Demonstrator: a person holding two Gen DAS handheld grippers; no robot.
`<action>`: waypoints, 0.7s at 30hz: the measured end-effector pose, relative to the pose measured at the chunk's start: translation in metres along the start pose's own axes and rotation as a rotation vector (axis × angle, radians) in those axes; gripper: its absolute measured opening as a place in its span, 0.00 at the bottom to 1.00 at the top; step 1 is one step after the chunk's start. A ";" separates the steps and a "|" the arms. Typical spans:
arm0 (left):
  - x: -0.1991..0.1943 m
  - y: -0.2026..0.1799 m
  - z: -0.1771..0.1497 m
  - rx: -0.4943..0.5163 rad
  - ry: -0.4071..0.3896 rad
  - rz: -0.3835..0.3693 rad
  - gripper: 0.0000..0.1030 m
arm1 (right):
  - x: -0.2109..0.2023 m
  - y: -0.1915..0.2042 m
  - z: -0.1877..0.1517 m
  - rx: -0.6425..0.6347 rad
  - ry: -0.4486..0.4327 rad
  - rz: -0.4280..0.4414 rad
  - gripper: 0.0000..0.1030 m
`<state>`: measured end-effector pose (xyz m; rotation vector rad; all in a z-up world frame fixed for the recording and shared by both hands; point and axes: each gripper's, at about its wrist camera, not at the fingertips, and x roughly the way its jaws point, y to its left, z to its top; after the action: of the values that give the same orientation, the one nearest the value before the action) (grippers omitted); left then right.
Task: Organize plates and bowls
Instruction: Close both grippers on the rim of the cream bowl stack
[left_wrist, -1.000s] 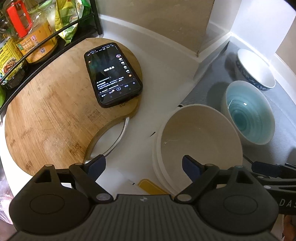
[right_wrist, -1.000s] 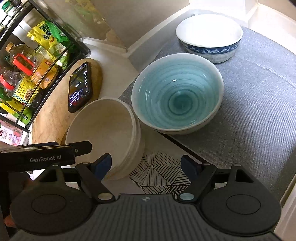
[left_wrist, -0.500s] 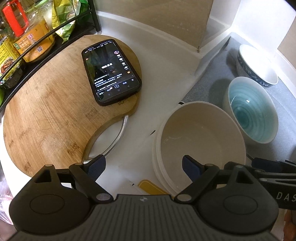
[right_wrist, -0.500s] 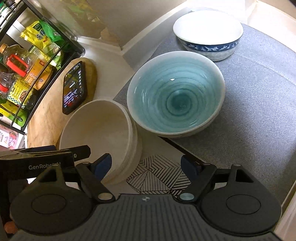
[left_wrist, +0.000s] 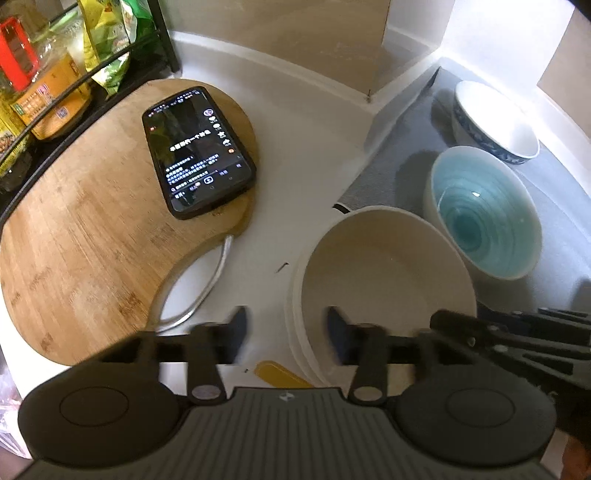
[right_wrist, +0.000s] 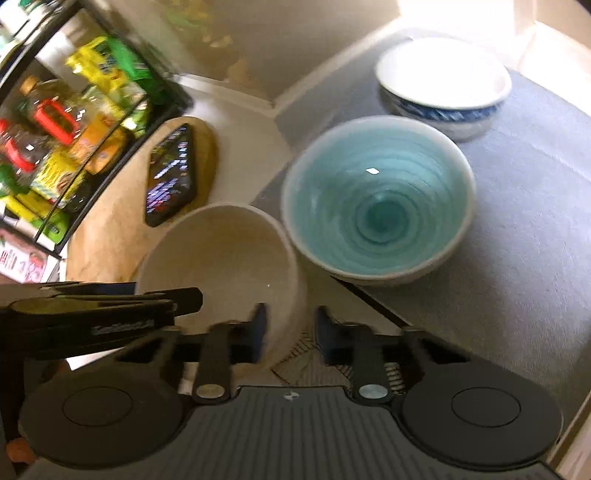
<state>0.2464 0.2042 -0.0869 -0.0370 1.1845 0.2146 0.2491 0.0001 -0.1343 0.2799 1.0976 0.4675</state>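
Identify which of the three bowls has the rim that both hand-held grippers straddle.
The plain cream bowl, nearest the cutting board. The turquoise bowl and the blue-patterned white bowl stand farther back on the grey mat, ungripped.

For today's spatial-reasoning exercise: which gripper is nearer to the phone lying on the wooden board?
Left. The left gripper straddles the cream bowl's rim on the phone's side; the right gripper straddles the rim on the far side.

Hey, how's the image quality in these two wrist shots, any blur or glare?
Left wrist view: mostly sharp, the phone text crisp, only the left gripper fingers smeared, its jaws just closing; window glare washes out the blue-patterned bowl. Right wrist view: motion-blurred throughout, the rack streaked, the top right corner overexposed.
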 end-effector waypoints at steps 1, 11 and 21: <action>-0.001 -0.001 0.000 0.005 0.001 -0.004 0.21 | -0.001 0.002 0.000 -0.008 -0.006 -0.008 0.18; -0.012 -0.023 -0.015 0.093 0.008 -0.049 0.14 | -0.018 -0.011 -0.010 0.023 0.025 -0.021 0.16; -0.011 -0.063 -0.036 0.200 0.034 -0.114 0.14 | -0.051 -0.037 -0.039 0.085 0.023 -0.085 0.17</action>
<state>0.2210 0.1362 -0.0955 0.0670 1.2287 -0.0057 0.2036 -0.0575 -0.1273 0.3024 1.1494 0.3497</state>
